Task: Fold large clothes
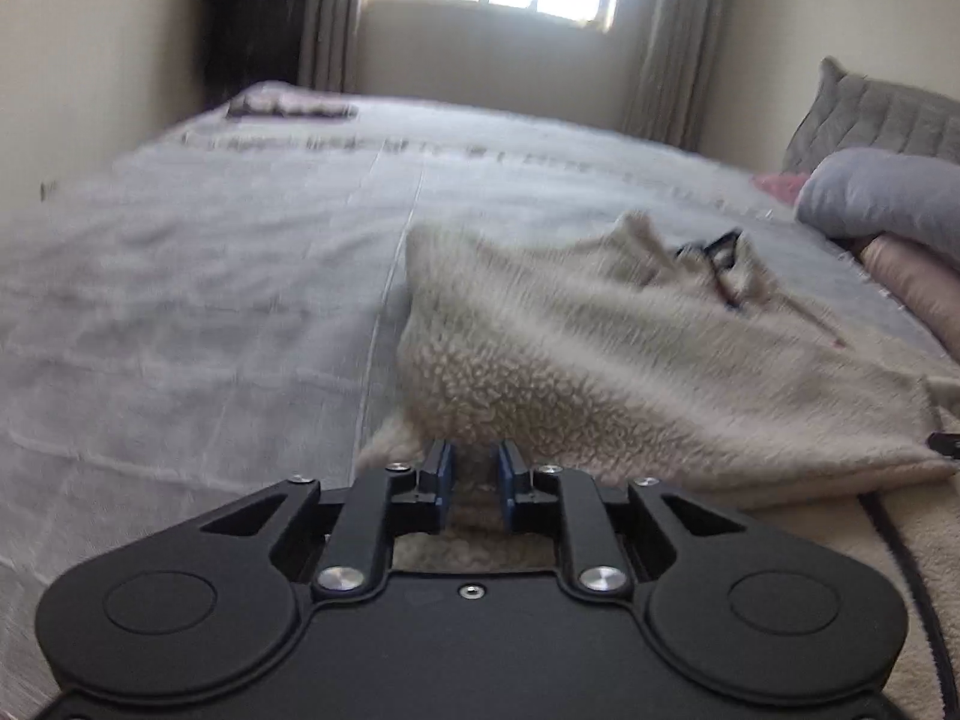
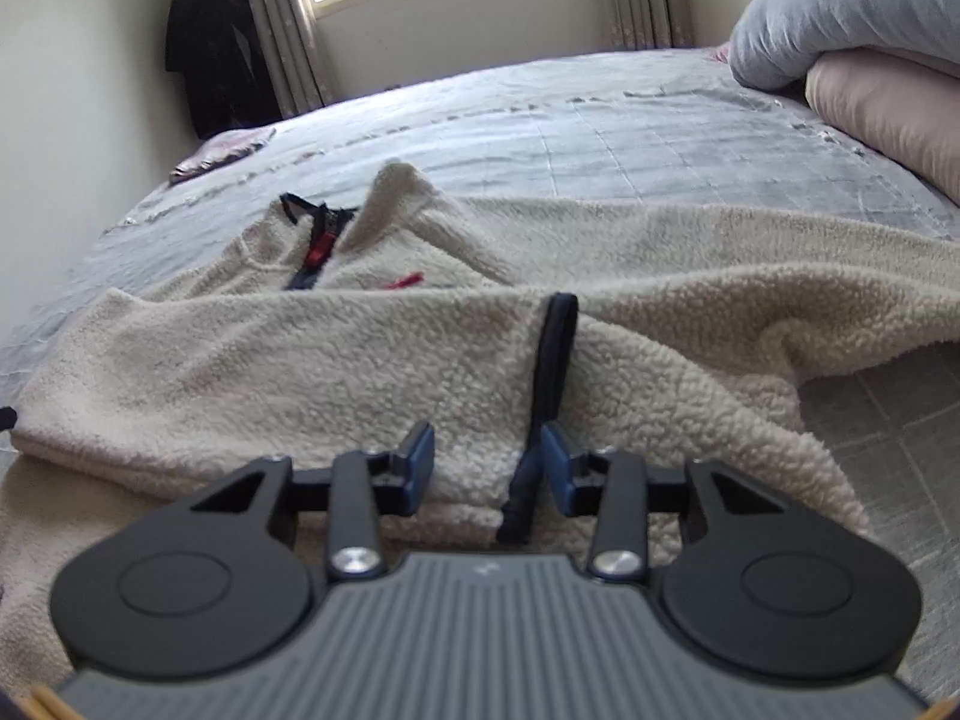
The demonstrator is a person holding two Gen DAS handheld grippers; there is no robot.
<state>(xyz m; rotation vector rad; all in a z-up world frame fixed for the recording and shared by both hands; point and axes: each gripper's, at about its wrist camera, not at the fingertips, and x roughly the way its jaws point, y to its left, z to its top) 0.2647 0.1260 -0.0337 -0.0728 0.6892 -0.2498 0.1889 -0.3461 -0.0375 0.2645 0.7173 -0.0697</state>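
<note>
A cream fleece jacket [image 2: 420, 354] with a dark zipper and red pulls lies on the grey bedspread [image 2: 660, 138]; its collar points to the far side. In the left wrist view the jacket [image 1: 600, 348] is partly lifted and blurred. My left gripper [image 1: 474, 480] is shut on a fold of the fleece near its left edge. My right gripper [image 2: 487, 468] is open, low over the jacket's near part, with a dark trimmed cuff [image 2: 555, 348] just inside its right finger.
Folded grey and pink blankets [image 2: 852, 48] are stacked at the bed's right. A small patterned cloth [image 2: 222, 150] lies at the far left corner. A dark garment [image 2: 210, 42] hangs by the curtained window. Grey pillow [image 1: 882, 120] at far right.
</note>
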